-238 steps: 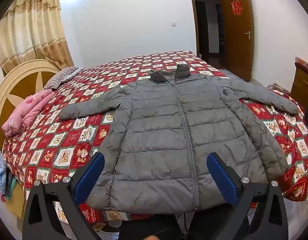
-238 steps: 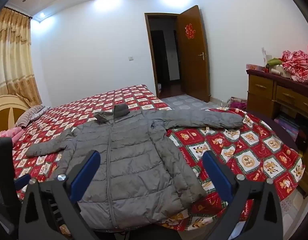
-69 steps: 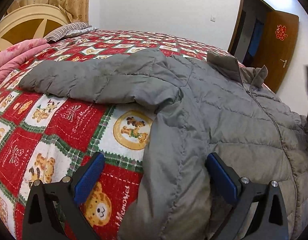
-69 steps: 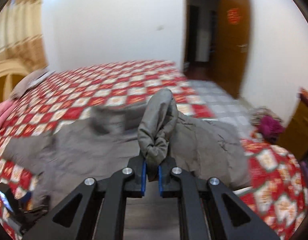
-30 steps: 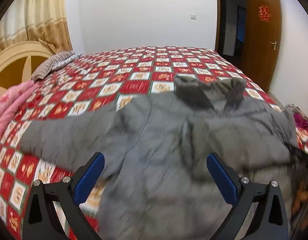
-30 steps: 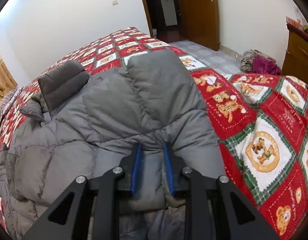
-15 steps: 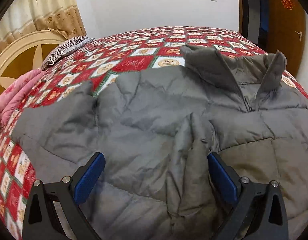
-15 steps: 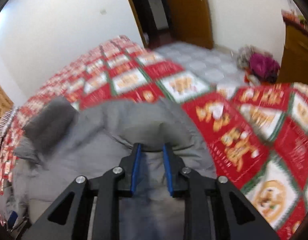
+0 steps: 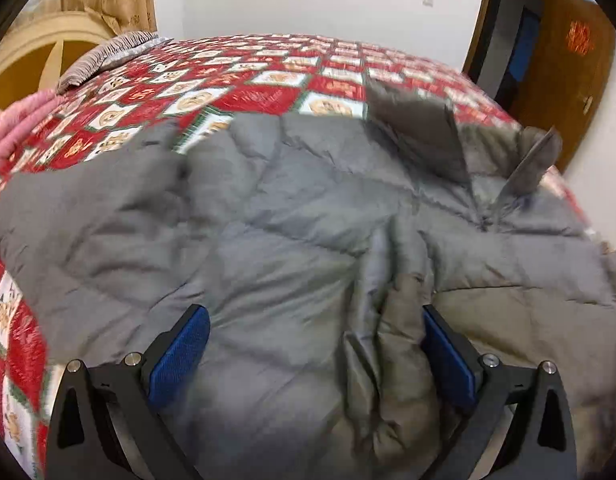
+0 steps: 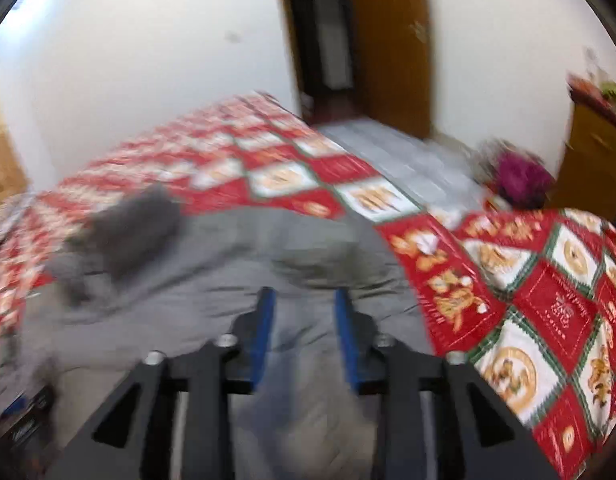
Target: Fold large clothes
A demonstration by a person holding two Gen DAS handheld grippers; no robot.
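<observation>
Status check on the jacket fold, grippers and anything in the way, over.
Left gripper wide open, low over the jacket. Right gripper opening, nothing pinched between its jaws. Jacket on the bed, one sleeve folded across the front. Nothing in the way.

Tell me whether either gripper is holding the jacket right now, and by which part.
Neither holds it. The left gripper is wide open over the jacket; the right gripper is opening, its pads clear of the fabric.

Grey quilted jacket (image 9: 291, 248), rumpled, collar raised, on bed
</observation>
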